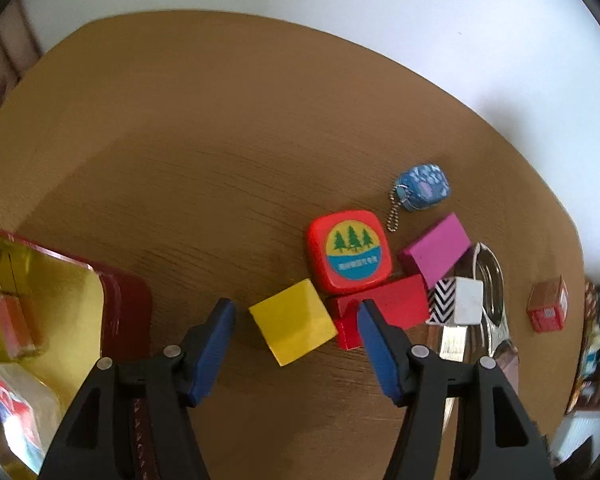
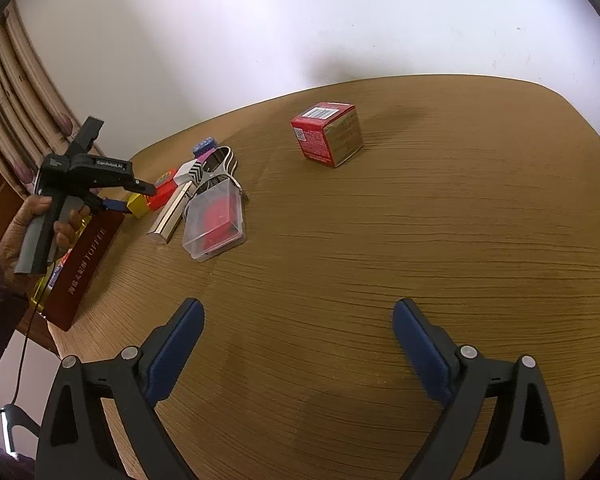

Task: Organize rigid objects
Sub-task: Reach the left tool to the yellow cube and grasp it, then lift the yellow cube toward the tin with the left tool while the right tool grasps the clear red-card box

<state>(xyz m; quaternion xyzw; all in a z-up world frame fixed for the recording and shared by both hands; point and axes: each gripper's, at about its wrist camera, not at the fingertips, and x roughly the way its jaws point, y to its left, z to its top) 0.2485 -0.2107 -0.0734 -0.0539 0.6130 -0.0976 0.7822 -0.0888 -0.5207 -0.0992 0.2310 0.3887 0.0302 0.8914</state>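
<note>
A yellow block (image 1: 294, 326) lies on the wooden table between the blue pads of my left gripper (image 1: 296, 307). The jaws stand on either side of it with a small gap on each side, so nothing is gripped. Just behind it sit a red block (image 1: 384, 308), a red tape measure with a tree logo (image 1: 350, 258), a magenta block (image 1: 438, 250) and a blue keychain (image 1: 422, 186). In the right wrist view the left gripper (image 2: 134, 198) hangs over the yellow block (image 2: 138, 205), held by a hand. My right gripper (image 2: 298, 308) is open over bare table.
A dark red tin (image 1: 120, 288) with a gold inside holds several small boxes at the left; its side (image 2: 84, 264) reads TOFFEE. A zigzag-patterned box (image 1: 456, 300), a clear case (image 2: 216, 220), a silver bar (image 2: 172, 212) and a red carton (image 2: 328, 134) lie to the right.
</note>
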